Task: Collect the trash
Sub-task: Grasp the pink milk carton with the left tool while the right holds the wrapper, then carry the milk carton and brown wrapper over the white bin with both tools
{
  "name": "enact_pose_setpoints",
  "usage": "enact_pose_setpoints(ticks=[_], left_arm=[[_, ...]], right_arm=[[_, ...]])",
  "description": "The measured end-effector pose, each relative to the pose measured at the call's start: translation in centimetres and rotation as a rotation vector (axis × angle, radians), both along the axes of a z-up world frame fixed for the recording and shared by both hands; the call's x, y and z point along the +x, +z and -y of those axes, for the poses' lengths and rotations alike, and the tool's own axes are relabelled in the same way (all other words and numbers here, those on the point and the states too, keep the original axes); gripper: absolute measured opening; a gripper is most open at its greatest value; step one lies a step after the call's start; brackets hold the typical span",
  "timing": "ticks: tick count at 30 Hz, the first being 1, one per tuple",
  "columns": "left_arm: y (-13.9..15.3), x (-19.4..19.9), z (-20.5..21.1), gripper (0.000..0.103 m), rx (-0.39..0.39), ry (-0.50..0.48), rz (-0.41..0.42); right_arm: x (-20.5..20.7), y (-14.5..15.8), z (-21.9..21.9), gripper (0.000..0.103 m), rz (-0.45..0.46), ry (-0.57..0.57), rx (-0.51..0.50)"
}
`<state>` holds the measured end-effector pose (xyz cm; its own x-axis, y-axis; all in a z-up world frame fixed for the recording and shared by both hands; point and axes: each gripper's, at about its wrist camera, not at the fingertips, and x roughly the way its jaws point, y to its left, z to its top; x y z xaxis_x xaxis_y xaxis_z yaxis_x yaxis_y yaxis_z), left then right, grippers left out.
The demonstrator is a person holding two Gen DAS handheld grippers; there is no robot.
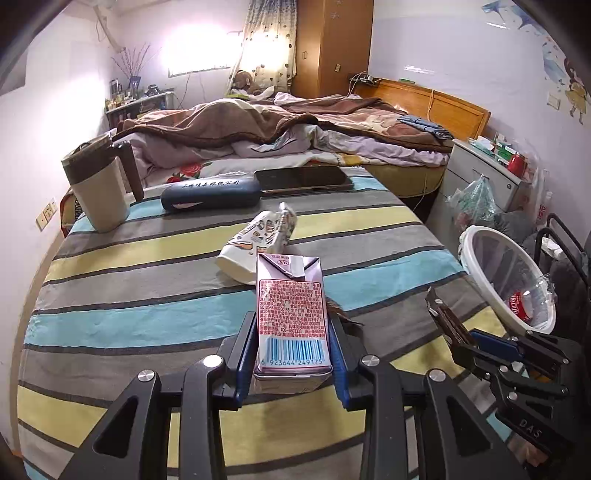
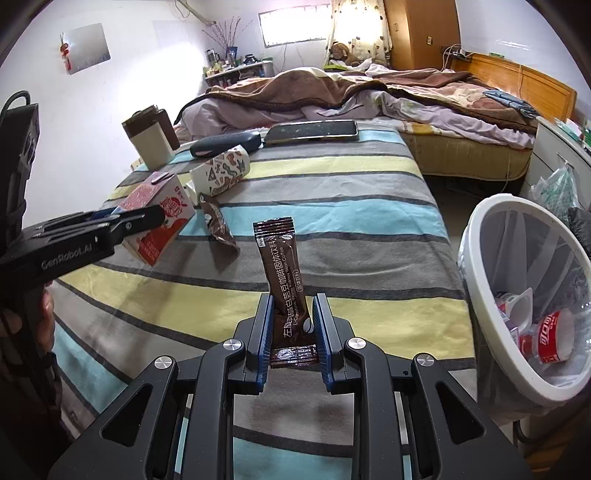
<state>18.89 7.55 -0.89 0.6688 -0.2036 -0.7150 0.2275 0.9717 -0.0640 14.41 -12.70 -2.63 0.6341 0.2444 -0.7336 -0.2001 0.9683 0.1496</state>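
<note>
Left tool (image 1: pixel 291 354) clamps a milk carton (image 1: pixel 291 314); right tool (image 2: pixel 293 332) pinches a coffee sachet (image 2: pixel 282 273), both lifted off the bench (image 2: pixel 354 229), ready for the bin (image 2: pixel 480 295) beside it.

A bedroom with pale walls (image 2: pixel 110 110). A striped cloth covers the table (image 1: pixel 147 280). Beyond it stands an unmade bed (image 1: pixel 295 125) with a wooden headboard (image 1: pixel 436 101), a wooden wardrobe (image 1: pixel 332 44), and a bright curtained window (image 2: pixel 295 27).
</note>
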Motion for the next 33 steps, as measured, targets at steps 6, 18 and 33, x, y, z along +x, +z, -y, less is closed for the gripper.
enact_pose_setpoints(ticks=[6,18,33], left_arm=[[1.5,-1.5,1.6,0.036,-0.008,-0.023,0.037],[3.0,-3.2,6.7,0.036,-0.018,-0.099,0.074],[3.7,-3.7,17.3,0.036,-0.023,-0.272,0.092]], right_arm=[[-0.4,0.7,1.3,0.024,0.026,-0.025,0.013],[-1.5,1.7,4.9,0.024,0.066,-0.093,0.032],[-3.1,3.0,12.1,0.024,0.106,-0.245,0.018]])
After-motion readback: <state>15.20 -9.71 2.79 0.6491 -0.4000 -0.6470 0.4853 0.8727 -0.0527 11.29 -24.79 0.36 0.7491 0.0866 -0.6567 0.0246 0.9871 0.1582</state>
